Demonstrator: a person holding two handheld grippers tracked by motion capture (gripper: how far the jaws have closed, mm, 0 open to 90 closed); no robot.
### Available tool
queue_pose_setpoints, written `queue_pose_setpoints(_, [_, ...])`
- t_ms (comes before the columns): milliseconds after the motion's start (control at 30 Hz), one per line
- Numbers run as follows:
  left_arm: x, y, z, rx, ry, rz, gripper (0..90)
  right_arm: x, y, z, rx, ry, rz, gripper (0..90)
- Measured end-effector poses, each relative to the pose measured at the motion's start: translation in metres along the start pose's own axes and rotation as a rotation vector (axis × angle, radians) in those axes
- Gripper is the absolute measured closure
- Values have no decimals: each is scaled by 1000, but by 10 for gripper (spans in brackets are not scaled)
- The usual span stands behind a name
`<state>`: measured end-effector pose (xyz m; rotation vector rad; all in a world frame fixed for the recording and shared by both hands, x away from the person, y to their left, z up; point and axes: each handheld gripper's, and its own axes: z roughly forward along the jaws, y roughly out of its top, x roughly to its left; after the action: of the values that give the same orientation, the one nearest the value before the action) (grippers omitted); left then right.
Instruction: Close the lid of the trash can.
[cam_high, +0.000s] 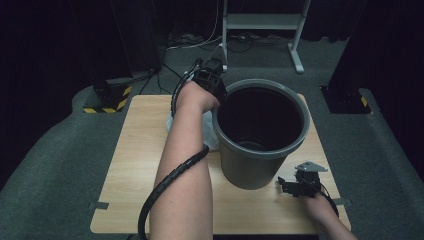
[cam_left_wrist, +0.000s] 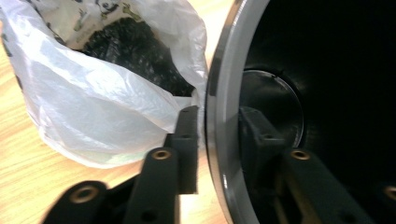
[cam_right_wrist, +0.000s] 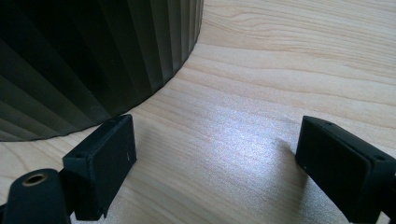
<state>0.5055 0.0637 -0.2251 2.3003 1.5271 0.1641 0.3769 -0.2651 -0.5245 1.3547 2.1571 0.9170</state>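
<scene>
Right gripper (cam_high: 295, 186) rests near on the counter (cam_high: 135, 150), jaws apart, empty. I straddle the bin (cam_high: 260, 130) rim with my left gripper (cam_left_wrist: 217, 135), unclamped; bag (cam_left_wrist: 93, 84) sits left, ready for lining.

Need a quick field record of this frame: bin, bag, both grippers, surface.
bin: grey bin, upright on the table, inside dark, no liner seen
bag: white plastic bag with dark contents, on the table beside the bin, against its rim
left gripper: left gripper astride the bin rim, one jaw outside, one inside; pads not clearly pressing
right gripper: right gripper open, nothing between its jaws, low over the table next to the bin's ribbed wall
surface: wooden table
</scene>
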Motion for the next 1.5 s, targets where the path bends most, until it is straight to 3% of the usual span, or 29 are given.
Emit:
queue_pose_setpoints(133, [1, -3, -5, -35, 23, 27, 496, 0, 0, 0, 1, 2, 1, 119])
queue_pose_setpoints(200, [1, -5, -8, -41, 27, 43, 449, 0, 0, 0, 2, 4, 1, 119])
queue_pose_setpoints(267, [0, -7, -10, -45, 59, 67, 408, 1, 1, 1, 2, 5, 0, 119])
queue_pose_setpoints(367, [1, -11, -14, -63, 61, 75, 354, 0, 1, 1, 2, 3, -2, 118])
queue_pose_setpoints(500, [1, -17, -18, -75, 51, 86, 344, 1, 1, 1, 3, 4, -4, 117])
queue_pose_setpoints(733, [4, -23, -26, -93, 66, 78, 273, 1, 1, 1, 2, 5, -6, 118])
queue_pose_setpoints(900, [5, -30, -32, -105, 75, 95, 247, 0, 1, 2, 2, 6, -6, 117])
queue_pose_setpoints(1500, [53, -68, -27, -66, 84, -2, 250, 0, 2, 2, 1, 4, -9, 117])
